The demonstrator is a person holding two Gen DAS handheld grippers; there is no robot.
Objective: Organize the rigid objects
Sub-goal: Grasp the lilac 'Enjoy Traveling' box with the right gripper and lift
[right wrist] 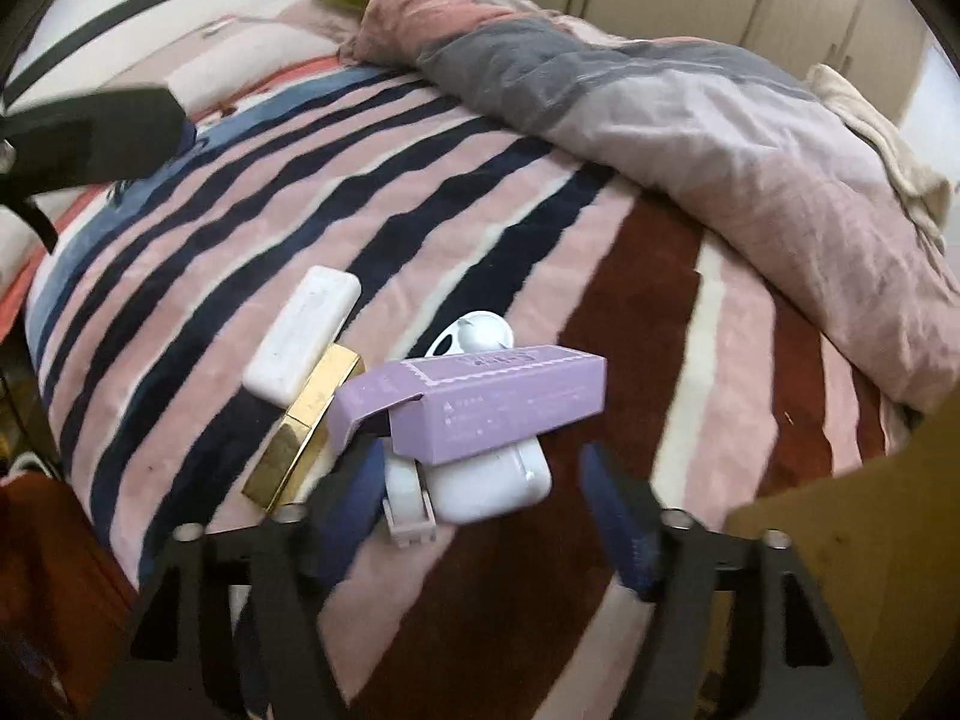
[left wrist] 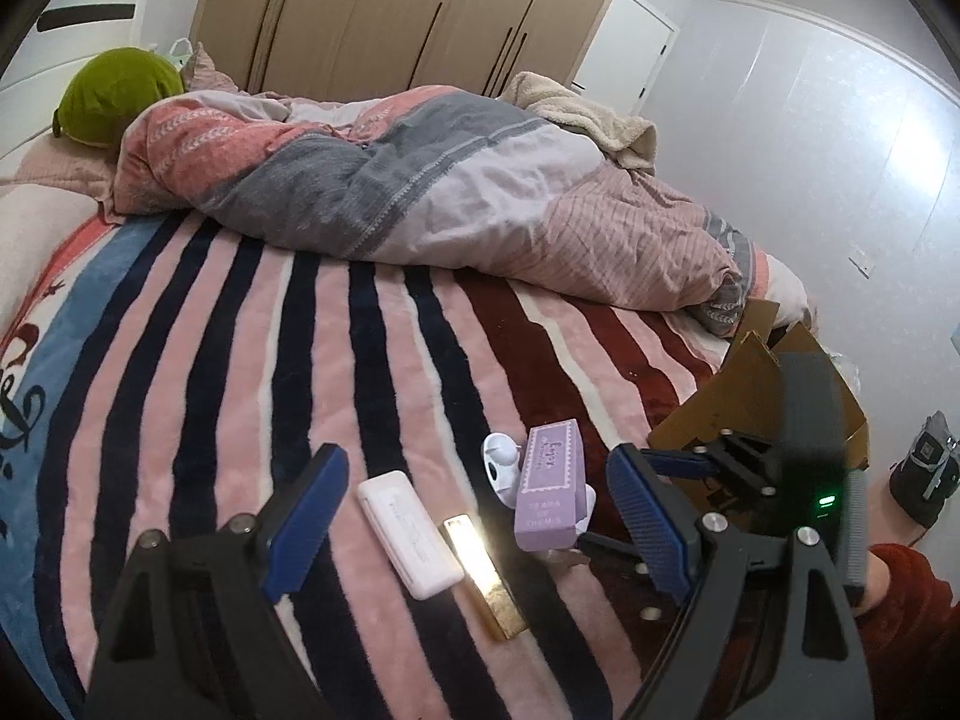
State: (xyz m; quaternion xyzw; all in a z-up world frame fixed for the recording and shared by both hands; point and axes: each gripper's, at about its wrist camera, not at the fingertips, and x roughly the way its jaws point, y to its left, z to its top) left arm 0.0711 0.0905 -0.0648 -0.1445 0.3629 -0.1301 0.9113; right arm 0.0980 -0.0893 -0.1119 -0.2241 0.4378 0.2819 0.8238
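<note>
On the striped blanket (left wrist: pixel 198 360) lie a white flat case (left wrist: pixel 409 534), a gold bar-shaped box (left wrist: pixel 485 575) beside it, and a purple carton (left wrist: pixel 549 483) resting on a white plastic device (left wrist: pixel 501 468). In the right wrist view the white case (right wrist: pixel 300 335), the gold box (right wrist: pixel 303 426), the purple carton (right wrist: pixel 480 405) with an open end flap and the white device (right wrist: pixel 489 480) sit just ahead of my fingers. My left gripper (left wrist: pixel 480 522) is open above the case and gold box. My right gripper (right wrist: pixel 486 510) is open, its fingers either side of the white device.
A crumpled duvet (left wrist: pixel 420 180) covers the far half of the bed, with a green cushion (left wrist: pixel 120 96) at the head. An open cardboard box (left wrist: pixel 756 396) stands at the bed's right edge. Wardrobes (left wrist: pixel 390 12) line the far wall. The right gripper's body (left wrist: pixel 780 480) is close beside my left gripper.
</note>
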